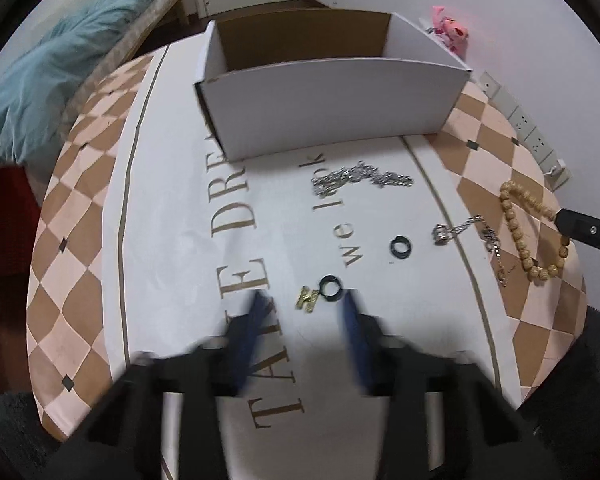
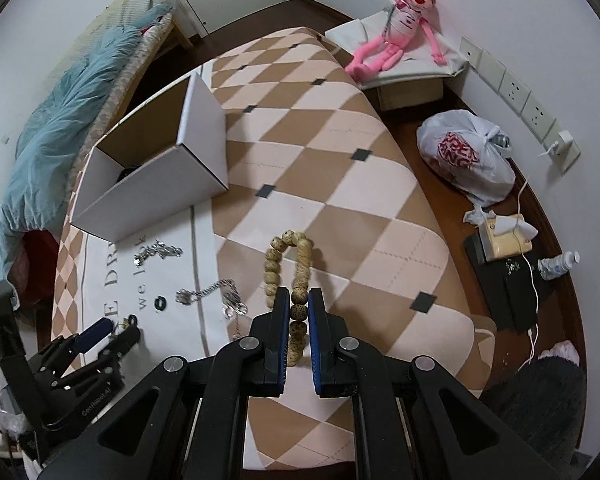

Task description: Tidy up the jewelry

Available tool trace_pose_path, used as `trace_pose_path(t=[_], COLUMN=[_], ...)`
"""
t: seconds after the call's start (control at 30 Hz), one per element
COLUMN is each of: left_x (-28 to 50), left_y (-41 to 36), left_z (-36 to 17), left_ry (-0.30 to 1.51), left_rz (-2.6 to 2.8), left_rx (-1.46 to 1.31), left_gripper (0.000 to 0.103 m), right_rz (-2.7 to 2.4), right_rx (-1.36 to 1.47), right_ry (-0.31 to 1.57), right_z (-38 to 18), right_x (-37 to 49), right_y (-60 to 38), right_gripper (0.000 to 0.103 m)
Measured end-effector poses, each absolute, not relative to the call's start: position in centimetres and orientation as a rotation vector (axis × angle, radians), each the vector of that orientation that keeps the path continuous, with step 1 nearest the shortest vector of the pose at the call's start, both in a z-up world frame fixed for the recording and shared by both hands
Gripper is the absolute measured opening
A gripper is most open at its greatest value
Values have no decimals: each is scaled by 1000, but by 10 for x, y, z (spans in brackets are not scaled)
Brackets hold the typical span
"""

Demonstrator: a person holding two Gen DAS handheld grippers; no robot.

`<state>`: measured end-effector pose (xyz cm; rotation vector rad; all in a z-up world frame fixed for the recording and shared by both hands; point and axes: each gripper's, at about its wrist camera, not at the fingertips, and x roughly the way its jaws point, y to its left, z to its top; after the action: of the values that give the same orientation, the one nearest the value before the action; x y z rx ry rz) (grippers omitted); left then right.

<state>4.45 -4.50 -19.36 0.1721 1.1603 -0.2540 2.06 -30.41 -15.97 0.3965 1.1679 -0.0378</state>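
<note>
The jewelry lies spread on a worktop [image 1: 100,216] covered with a cloth of white and brown diamonds and a white middle panel with gold letters. At the far side of the panel stands an open white cardboard box [image 1: 331,100]; in the right wrist view a dark thing lies inside it, too hidden to name.

Going from left to right in the left wrist view: the left gripper [image 1: 304,308] is low over the panel, blurred, its jaws spread wide apart and holding nothing. Just ahead of the gap between its blue pads [image 1: 256,312] lie a small gold pendant [image 1: 308,299] and a black ring [image 1: 331,288], which touch each other. Farther away, near the box, lies a heap of silver chain [image 1: 359,176]. To the right comes a second black ring [image 1: 400,246], then a silver chain with a round charm [image 1: 443,234] that crosses the edge of the panel. On the diamond pattern lies a wooden bead bracelet [image 2: 296,256] in a long loop.

The right gripper [image 2: 299,304] has its jaws closed on the near part of this bracelet; one dark speckled bead sits between the pads, and the rest of the loop rests on the cloth.
</note>
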Motion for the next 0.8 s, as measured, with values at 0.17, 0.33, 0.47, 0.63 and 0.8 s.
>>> trace_pose_path(t=[0.17, 0.33, 0.47, 0.63, 0.8], left_x=[43, 42, 43, 50, 64], left_y=[-53, -49, -39, -20, -6], left_z=[-193, -180, -153, -111, -75], left_ry=[1159, 1147, 1118, 1076, 1028], left_rz=[-258, -261, -275, -286, -292], left_rx=[187, 147, 84, -22, -88], left_gripper=[5, 1, 1, 1, 1], right_rz=[-38, -12, 35, 98, 162], right_rx=[394, 390, 388, 384, 385], right_ry=[1163, 1123, 1078, 1020, 962], right_z=[-158, -136, -106, -67, -30], right_x=[17, 18, 24, 37, 51], right_y=[-305, -304, -299, -289, -278], right_gripper=[9, 9, 9, 9, 9])
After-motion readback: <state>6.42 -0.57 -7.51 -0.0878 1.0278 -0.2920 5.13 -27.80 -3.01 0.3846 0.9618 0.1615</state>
